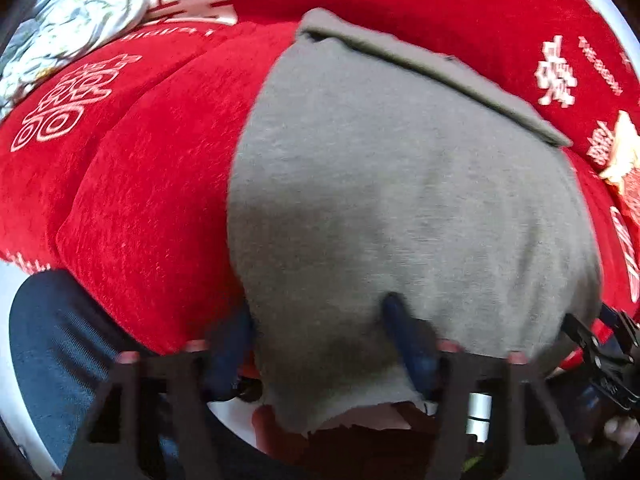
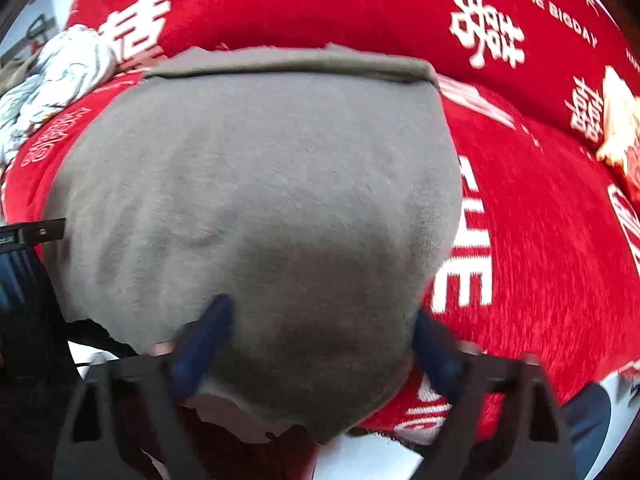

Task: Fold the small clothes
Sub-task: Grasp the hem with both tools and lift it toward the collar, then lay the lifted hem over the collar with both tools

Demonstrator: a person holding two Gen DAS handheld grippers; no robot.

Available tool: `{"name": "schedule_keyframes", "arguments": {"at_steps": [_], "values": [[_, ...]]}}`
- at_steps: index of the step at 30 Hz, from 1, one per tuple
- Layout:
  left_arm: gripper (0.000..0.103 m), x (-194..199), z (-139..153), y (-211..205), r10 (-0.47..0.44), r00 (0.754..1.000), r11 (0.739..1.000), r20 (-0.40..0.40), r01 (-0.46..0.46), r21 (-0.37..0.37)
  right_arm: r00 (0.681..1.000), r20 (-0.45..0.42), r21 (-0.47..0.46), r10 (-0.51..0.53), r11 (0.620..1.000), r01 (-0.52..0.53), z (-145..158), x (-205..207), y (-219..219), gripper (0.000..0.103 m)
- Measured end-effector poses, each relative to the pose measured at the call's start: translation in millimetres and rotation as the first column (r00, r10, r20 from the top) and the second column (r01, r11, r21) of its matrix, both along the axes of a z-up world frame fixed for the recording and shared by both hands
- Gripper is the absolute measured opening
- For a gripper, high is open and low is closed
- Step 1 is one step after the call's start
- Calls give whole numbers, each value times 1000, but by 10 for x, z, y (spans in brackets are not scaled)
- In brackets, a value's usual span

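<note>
Left claw (image 1: 320, 344) spread wide over the near left corner of the grey garment (image 1: 400, 200): one blue fingertip (image 1: 400, 316) pressed on top of the cloth, the other just off its left edge, nothing visibly pinched between them. Right claw (image 2: 320, 340) likewise wide, straddling the near right corner, one blue fingertip (image 2: 212, 320) on the cloth and the other at its right edge. Probably placed so that both near corners can be taken at once and the hem carried evenly toward the far side; only a judgement, since no closing shows. Frames blurred, so exact contact hard to confirm.

Beyond the claws, garment lying flat and centred on a red blanket (image 1: 140, 220) with white printed characters. Soft, matte, olive-grey knit, mostly smooth, faint ripples near the claws. Far edge already turned over into a narrow band (image 2: 288, 64), running straight across. Near edge raw and slightly ragged, hanging just past the blanket's front. Looks limp and light, likely to sag between the two grip points when lifted.

Further out, a crumpled pale patterned cloth (image 1: 76, 12) at the far left, well apart from the garment.
</note>
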State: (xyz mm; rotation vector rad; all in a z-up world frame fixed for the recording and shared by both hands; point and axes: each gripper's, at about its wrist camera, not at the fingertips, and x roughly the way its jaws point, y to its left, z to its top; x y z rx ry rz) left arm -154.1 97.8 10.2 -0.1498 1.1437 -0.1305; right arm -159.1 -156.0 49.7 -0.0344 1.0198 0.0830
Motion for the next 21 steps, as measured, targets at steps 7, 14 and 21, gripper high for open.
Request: {"name": "schedule_keyframes", "arguments": {"at_steps": [7,14,21], "values": [[11,120,349,-114,-69,994,997,83,72,-39,998,26,359,-60,932,46,207,69,-464,14],[11,879,702,-234,-71,981,994,179,83,-65,979,163,371,-121,927,53,555,609,-645,14],[12,1347,416,-73,-37,996,989,80,48,-140,990,74,322,-124,942,94,281,1134,-611,18]]}}
